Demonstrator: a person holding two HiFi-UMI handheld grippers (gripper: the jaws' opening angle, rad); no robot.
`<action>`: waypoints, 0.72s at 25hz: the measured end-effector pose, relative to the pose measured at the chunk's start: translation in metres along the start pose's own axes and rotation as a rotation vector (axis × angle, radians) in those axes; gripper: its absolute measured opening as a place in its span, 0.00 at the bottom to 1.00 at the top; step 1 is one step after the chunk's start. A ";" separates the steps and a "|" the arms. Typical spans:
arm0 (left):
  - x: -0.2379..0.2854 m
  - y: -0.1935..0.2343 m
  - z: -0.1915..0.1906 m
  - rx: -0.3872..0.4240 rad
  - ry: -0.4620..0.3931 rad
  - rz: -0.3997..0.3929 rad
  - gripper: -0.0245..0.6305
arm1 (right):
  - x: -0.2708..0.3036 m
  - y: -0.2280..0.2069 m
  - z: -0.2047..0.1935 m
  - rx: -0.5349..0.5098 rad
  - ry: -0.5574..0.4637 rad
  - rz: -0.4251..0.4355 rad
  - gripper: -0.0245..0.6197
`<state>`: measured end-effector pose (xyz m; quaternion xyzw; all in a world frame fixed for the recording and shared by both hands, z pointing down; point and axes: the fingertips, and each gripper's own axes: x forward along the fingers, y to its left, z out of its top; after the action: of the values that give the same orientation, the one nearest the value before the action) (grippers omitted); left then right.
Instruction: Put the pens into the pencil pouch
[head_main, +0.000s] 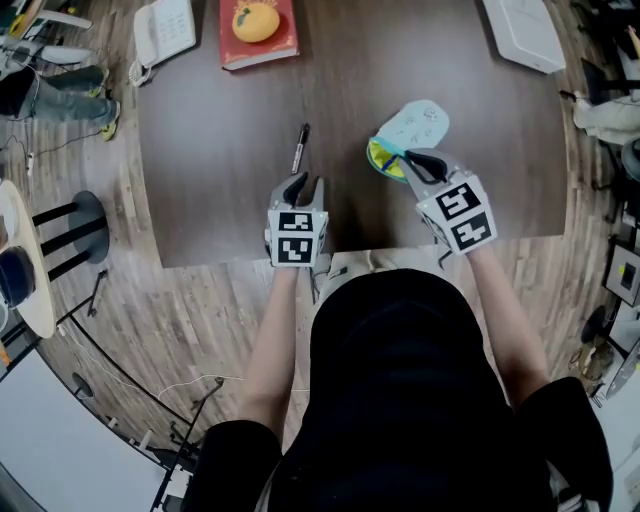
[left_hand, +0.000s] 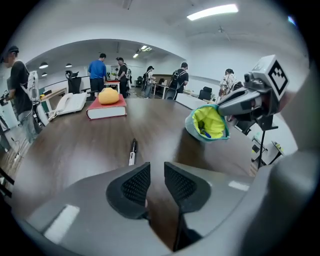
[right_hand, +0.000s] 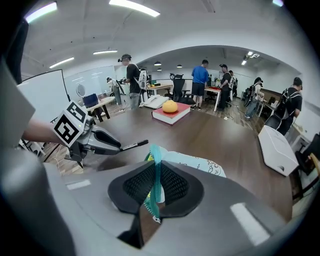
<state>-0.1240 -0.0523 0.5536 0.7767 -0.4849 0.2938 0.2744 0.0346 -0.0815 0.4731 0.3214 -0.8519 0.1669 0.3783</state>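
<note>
A black pen (head_main: 300, 148) lies on the dark wooden table (head_main: 220, 150), just beyond my left gripper (head_main: 303, 182). In the left gripper view the pen (left_hand: 132, 150) lies ahead of the open jaws of my left gripper (left_hand: 156, 169), and nothing is between them. To the right lies the light blue pencil pouch (head_main: 417, 124), its mouth showing the yellow lining (left_hand: 210, 121). My right gripper (head_main: 410, 160) is shut on the pouch's teal zipper edge (right_hand: 156, 165) and holds the mouth up and open. Something blue shows inside the pouch.
A red book with a yellow fruit on it (head_main: 258, 30) and a white telephone (head_main: 165, 30) lie at the far side of the table. A white box (head_main: 525, 35) sits far right. The table's near edge (head_main: 240, 258) runs under my grippers. Several people stand in the office behind.
</note>
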 end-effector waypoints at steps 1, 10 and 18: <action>0.001 0.005 -0.004 -0.006 0.006 0.010 0.17 | 0.000 0.000 0.000 -0.003 0.003 0.001 0.10; 0.008 0.032 -0.020 -0.012 0.030 0.078 0.17 | 0.001 0.001 -0.002 -0.011 0.020 0.010 0.10; 0.017 0.044 -0.032 -0.007 0.055 0.107 0.17 | 0.003 0.002 -0.002 -0.009 0.031 0.009 0.10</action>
<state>-0.1644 -0.0569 0.5940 0.7401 -0.5192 0.3277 0.2743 0.0332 -0.0800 0.4763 0.3131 -0.8481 0.1699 0.3921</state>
